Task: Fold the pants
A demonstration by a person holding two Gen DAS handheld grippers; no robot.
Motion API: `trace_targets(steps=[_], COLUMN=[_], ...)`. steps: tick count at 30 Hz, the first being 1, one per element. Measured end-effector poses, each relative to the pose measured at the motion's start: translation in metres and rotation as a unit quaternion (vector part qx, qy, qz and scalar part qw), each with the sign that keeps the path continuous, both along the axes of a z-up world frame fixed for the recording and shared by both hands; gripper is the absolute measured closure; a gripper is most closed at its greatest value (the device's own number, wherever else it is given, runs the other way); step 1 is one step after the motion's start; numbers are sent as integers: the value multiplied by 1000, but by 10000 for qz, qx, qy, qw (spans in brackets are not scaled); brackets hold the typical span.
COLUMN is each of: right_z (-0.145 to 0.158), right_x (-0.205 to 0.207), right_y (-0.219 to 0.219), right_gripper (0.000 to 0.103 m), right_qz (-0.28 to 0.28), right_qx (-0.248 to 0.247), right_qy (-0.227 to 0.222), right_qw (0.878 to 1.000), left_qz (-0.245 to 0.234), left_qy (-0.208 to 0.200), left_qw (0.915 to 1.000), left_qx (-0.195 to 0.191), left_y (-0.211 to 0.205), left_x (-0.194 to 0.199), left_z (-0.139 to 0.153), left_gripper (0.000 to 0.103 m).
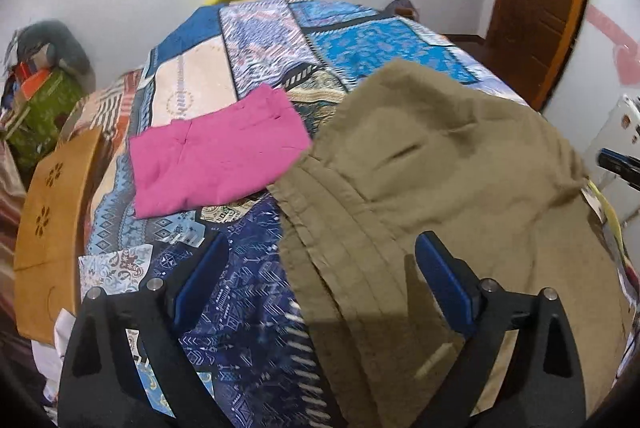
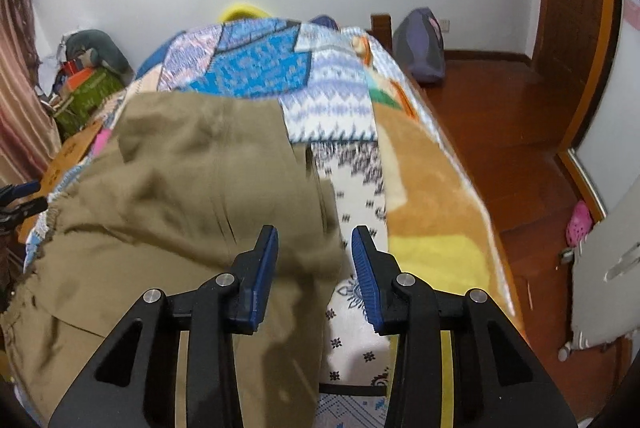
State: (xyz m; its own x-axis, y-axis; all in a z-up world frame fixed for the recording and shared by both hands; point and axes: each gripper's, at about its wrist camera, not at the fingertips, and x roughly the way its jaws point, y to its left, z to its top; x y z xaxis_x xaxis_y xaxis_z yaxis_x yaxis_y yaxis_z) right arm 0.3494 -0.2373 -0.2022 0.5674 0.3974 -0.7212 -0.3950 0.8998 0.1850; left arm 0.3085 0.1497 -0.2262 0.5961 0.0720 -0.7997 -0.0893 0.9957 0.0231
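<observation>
Left gripper point(image 1: 322, 260) spread wide, holding nothing, over the pants point(image 1: 440, 164) (khaki) lying on the bed point(image 1: 240, 268). Right gripper point(image 2: 315, 240) partly spread, empty, over their edge.

Both the left gripper point(image 1: 322, 260) and the right gripper point(image 2: 315, 248) have black angular plastic frames, silver round screws at the joints, and blue ribbed finger pads point(image 2: 366, 268); yellow shows behind the right frame.
</observation>
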Motion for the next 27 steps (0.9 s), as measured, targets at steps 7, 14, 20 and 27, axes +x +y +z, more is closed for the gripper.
trace_targets(steps=[7,14,20,27], right_z=[-15,-46,-52,-25], right_x=[40,44,39,42], right_y=[26,49,47,48], right_gripper=[44,73,91,81], right_qz=[138,244,379,639], right_qx=[-103,-520,-1013,-972], right_qy=[279,442,234,326], right_qw=[9995,9974,9939,9927], left_qz=[-7,-106,-269,-142], left_qy=[551,463,463,260], left_qw=[9954,9985,9985,9995], left_qx=[-789,-263,126,-87], left_y=[2,-13,-17,1], left_x=[25,28,30,23], left_z=[-36,-37,-38,-10], left_gripper=[10,38,46,28])
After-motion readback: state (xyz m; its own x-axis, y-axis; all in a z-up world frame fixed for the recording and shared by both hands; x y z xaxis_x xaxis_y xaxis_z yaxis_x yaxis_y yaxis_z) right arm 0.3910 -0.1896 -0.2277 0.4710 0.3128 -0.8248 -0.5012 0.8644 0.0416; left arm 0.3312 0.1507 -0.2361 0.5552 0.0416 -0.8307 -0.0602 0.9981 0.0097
